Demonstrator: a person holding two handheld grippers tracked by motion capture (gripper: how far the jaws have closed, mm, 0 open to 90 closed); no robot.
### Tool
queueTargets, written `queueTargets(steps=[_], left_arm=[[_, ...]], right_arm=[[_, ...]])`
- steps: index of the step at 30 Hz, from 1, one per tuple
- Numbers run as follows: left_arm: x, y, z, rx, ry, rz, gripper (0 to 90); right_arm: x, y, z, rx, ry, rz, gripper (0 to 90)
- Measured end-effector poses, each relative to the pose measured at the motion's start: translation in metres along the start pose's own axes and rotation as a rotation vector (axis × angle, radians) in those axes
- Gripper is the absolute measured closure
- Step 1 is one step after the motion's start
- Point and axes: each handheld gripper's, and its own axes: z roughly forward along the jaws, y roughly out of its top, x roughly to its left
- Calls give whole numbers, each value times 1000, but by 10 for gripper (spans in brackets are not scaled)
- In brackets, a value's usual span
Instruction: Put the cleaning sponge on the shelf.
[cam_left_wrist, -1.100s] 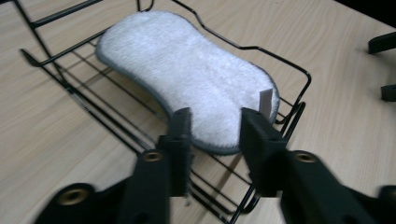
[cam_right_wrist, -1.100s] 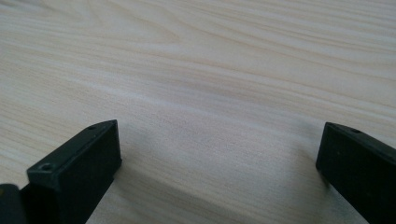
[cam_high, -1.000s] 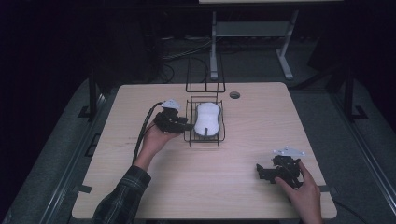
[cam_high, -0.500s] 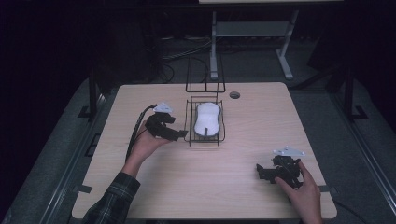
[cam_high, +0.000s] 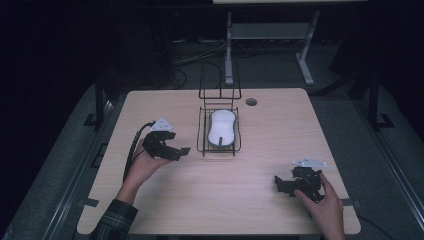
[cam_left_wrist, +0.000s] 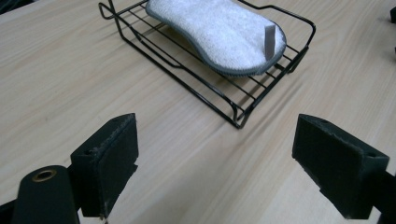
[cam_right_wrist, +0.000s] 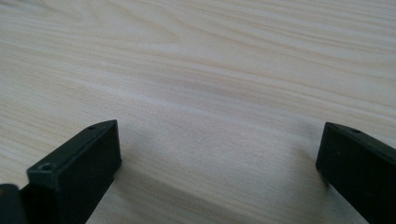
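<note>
Left hand-held gripper (cam_left_wrist: 215, 154) has its jaws spread wide, having just been opening, with nothing between them but bare tabletop (cam_left_wrist: 70, 79). In the high view this left hand-held gripper (cam_high: 170, 149) sits just beside the black wire rack (cam_high: 219, 148), off its left side and apart from it. The white sponge (cam_left_wrist: 219, 32) lies flat in the rack's tray, grey edging all round, a small tab standing up at its near end; it looks placed and released. Step in hand, as judged: clear the gripper away from the rack without disturbing it. To do that well, keep the jaws wide, draw back level over the wood, and keep the near jaw off the rack's front corner wire (cam_left_wrist: 238, 122), since a light wire rack would likely slide or tip if caught. Watch the trailing cable (cam_high: 132, 150) so it does not drag across the rack. Right hand-held gripper (cam_high: 287, 184) rests low near the tabletop's right front, jaws also spread, empty, over plain wood; best left parked there.
</note>
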Motion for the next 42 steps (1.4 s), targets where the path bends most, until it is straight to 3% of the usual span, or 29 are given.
queueTargets(steps=[5,18,27,34,42], left_arm=[[-2,-14,-6,-12,7,-14,141],[-19,-47,-20,-23,28,5,143],[-27,-72,-25,4,48,13,140],[-30,-91,-29,16,56,-4,139],[-32,-110,-30,56,88,16,135]], right_arm=[[0,0,0,0,0,1,0],[0,0,0,0,0,0,0],[0,0,0,0,0,0,0],[0,0,0,0,0,-1,0],[0,0,0,0,1,-1,0]])
